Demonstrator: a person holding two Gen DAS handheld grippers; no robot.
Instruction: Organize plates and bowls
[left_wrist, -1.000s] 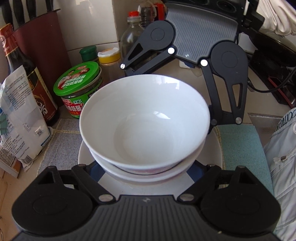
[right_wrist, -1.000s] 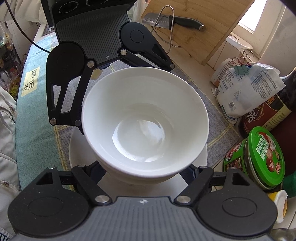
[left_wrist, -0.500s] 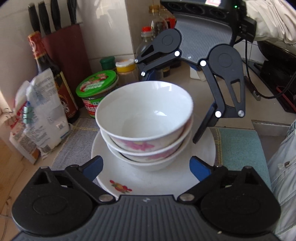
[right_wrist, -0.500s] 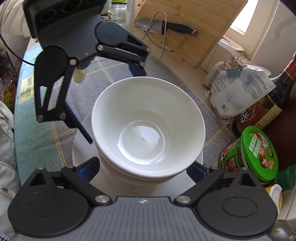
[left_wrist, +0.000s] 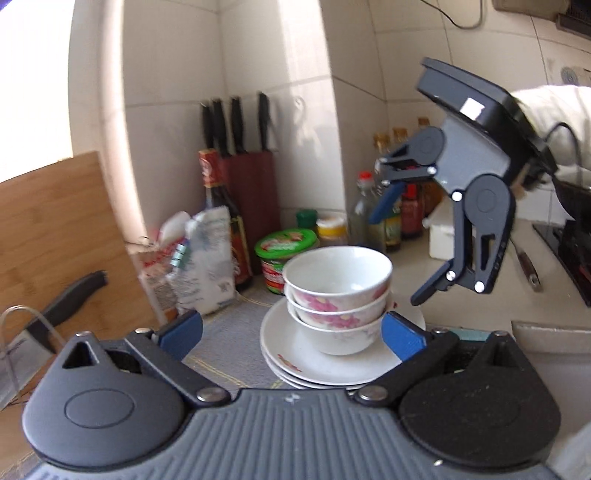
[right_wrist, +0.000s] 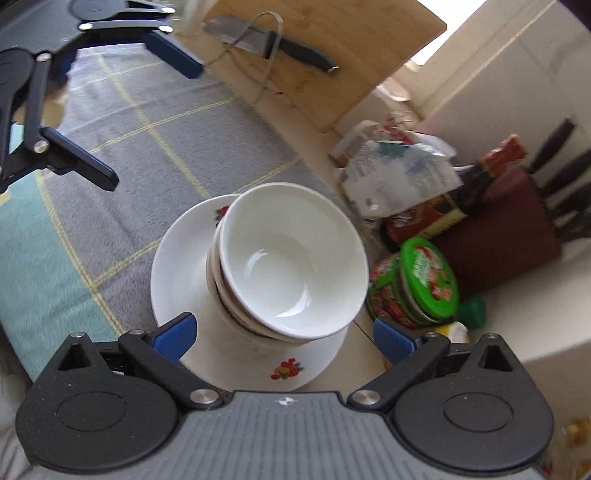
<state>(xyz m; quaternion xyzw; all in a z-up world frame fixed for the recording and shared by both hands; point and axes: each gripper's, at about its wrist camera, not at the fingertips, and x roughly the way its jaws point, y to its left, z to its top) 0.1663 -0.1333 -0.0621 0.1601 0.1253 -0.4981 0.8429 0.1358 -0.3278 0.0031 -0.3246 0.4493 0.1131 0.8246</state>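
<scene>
Three white bowls with pink flowers (left_wrist: 338, 295) sit nested on a short stack of white plates (left_wrist: 306, 363) on the counter mat. My left gripper (left_wrist: 293, 334) is drawn back from them, its jaws still opening, with nothing between the blue pads. My right gripper (left_wrist: 408, 247) hangs above and behind the bowls, jaws also still opening, nothing in them. In the right wrist view, that gripper (right_wrist: 283, 336) looks steeply down on the bowls (right_wrist: 291, 258) and plates (right_wrist: 177, 273). The left gripper (right_wrist: 133, 110) shows at the upper left.
A green-lidded jar (left_wrist: 286, 247), sauce bottles (left_wrist: 221, 218), a knife block (left_wrist: 251, 192) and a white bag (left_wrist: 199, 258) crowd the corner behind the stack. A cutting board (right_wrist: 332, 48) with a knife (right_wrist: 280, 40) leans nearby. A grey mat (right_wrist: 155, 122) covers the counter.
Both grippers let go of the top bowl, opened wide and pulled back and up. The bowl stays nested on the stack.
</scene>
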